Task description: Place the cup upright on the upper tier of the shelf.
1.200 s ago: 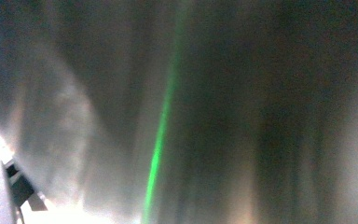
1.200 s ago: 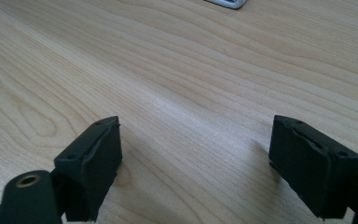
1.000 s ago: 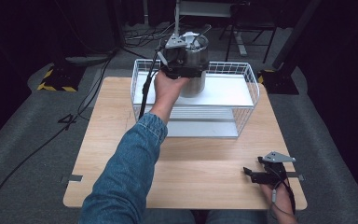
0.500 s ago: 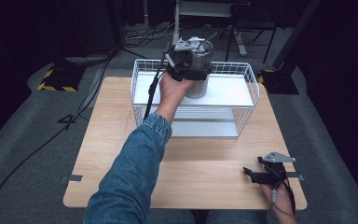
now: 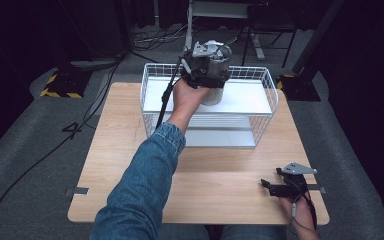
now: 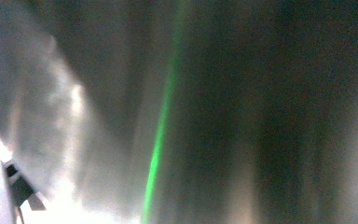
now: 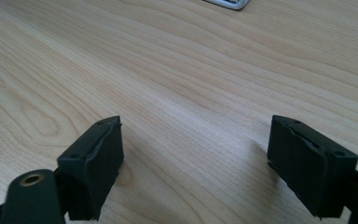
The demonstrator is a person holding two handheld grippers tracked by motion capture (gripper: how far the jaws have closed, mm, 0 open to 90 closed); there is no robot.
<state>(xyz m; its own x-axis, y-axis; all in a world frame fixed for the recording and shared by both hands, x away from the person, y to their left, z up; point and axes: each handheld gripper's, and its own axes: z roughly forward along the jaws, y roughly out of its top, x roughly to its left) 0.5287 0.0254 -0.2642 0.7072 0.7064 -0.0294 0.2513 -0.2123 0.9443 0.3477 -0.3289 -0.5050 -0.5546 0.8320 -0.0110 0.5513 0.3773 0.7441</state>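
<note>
A shiny metal pot (image 5: pixel 213 94) hangs over the back of a white wire basket (image 5: pixel 271 95), clear of its white floor. My left gripper (image 5: pixel 206 66) is shut on the pot at its top rim, with the hand and blue denim sleeve reaching in from below. In the left gripper view the pot's grey metal wall (image 6: pixel 242 116) is blurred and very close, crossed by a green streak. My right gripper (image 5: pixel 271 187) rests on the wooden table (image 5: pixel 125 155) at the front right. It (image 7: pixel 196 161) is open, and only bare wood lies between its black jaws.
The basket stands at the back middle of the table, and a corner of it (image 7: pixel 228 3) shows far ahead of the right gripper. Black cables (image 5: pixel 40 160) run over the grey floor at the left. Dark stands and a yellow-black striped base (image 5: pixel 60 85) sit behind the table.
The left gripper has carried the metal pot up and toward the far right side of the basket. The right gripper has stayed in place.
</note>
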